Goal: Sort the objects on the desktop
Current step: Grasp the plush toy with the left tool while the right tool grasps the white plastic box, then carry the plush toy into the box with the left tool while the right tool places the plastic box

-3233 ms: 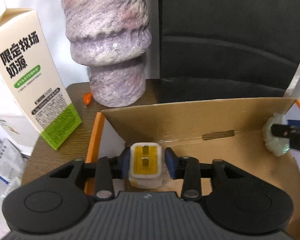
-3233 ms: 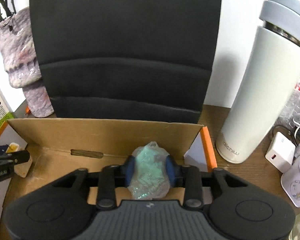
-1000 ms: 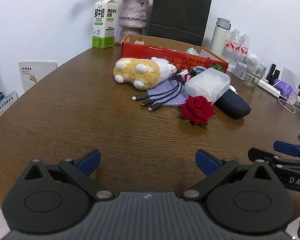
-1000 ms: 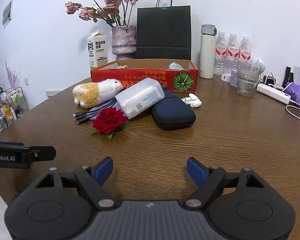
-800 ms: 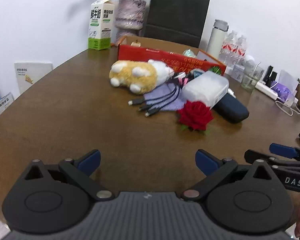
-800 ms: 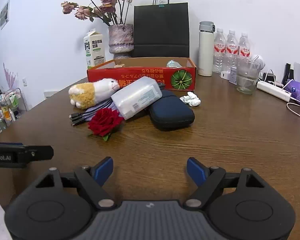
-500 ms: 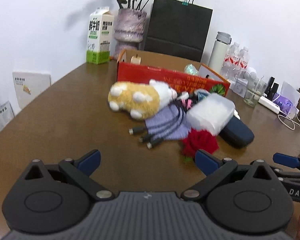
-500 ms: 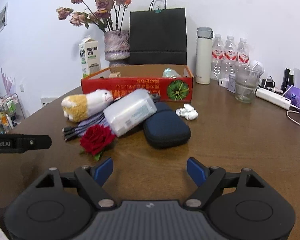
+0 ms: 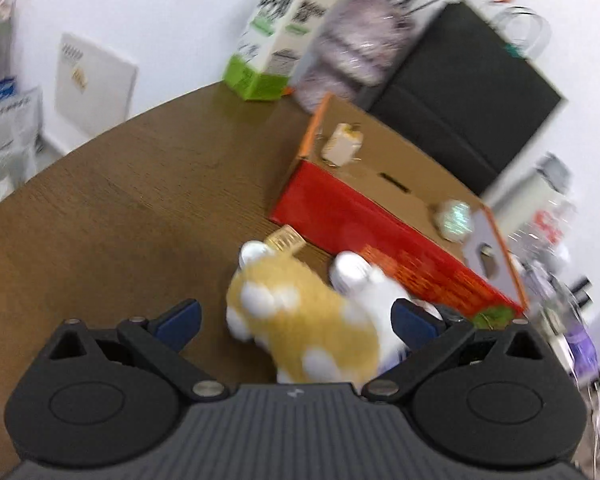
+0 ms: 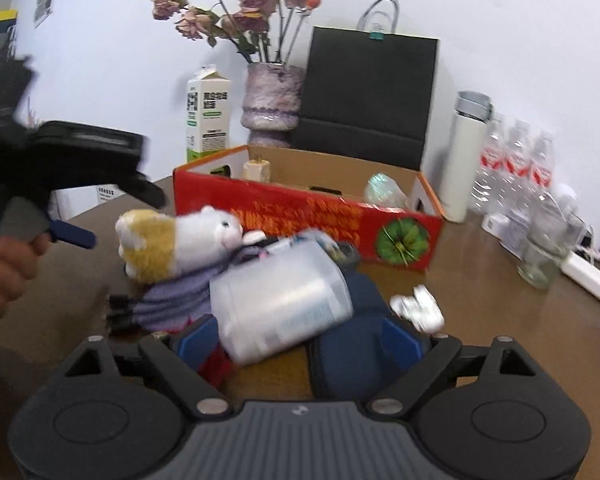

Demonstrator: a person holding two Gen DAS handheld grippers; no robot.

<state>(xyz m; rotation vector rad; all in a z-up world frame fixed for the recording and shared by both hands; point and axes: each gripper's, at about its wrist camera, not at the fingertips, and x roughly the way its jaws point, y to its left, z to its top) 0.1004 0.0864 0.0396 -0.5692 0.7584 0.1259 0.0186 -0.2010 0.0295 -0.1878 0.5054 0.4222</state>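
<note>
The red cardboard box [image 10: 306, 208] sits at the back of the brown table [image 9: 112, 208], holding a small charger plug [image 9: 342, 145] and a greenish bundle [image 9: 454, 216]. In front of the box, the plush toy [image 9: 300, 320] lies between the left gripper's [image 9: 296, 316] spread, released fingers. Also in front of the box, the right gripper [image 10: 300, 338] hangs wide open around the clear plastic container [image 10: 280, 300] and dark blue case [image 10: 352, 356].

Plush toy [image 9: 304, 320] and red box [image 9: 380, 220] block the way ahead.

tan-and-white plush toy [image 9: 312, 328], red box [image 10: 300, 208]
</note>
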